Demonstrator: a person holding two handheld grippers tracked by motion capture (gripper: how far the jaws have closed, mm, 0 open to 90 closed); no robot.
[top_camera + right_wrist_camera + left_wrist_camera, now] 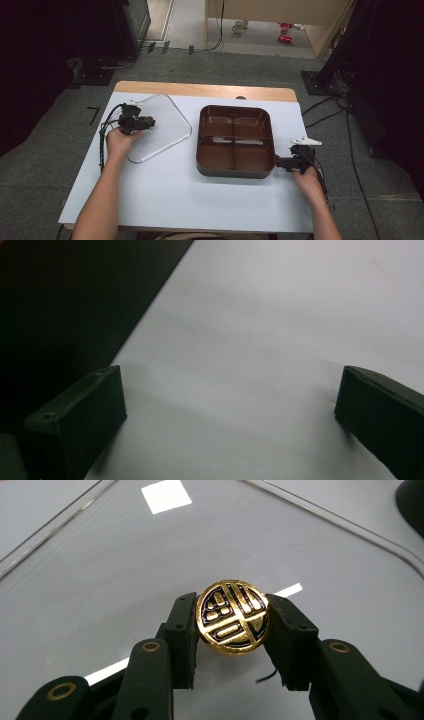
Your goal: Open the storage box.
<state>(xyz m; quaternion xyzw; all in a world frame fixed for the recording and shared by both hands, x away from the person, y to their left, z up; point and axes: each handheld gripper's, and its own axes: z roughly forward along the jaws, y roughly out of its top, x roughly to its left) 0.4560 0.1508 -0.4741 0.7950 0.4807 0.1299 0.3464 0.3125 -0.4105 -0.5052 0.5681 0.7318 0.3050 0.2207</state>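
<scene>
Clamping round gold-and-black knob (233, 623) of clear glass lid (165, 131), left gripper (233, 630) points down; right gripper (230, 415) level, jaws wide, empty, beside brown four-compartment tray (235, 172).

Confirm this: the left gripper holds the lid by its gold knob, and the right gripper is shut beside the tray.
Wrong on one point: the right gripper is open, not shut. The right gripper view shows its jaws wide apart with bare table between them. The rest stands: the left gripper is clamped on the gold knob of the clear lid, and the right gripper sits beside the tray.
</scene>
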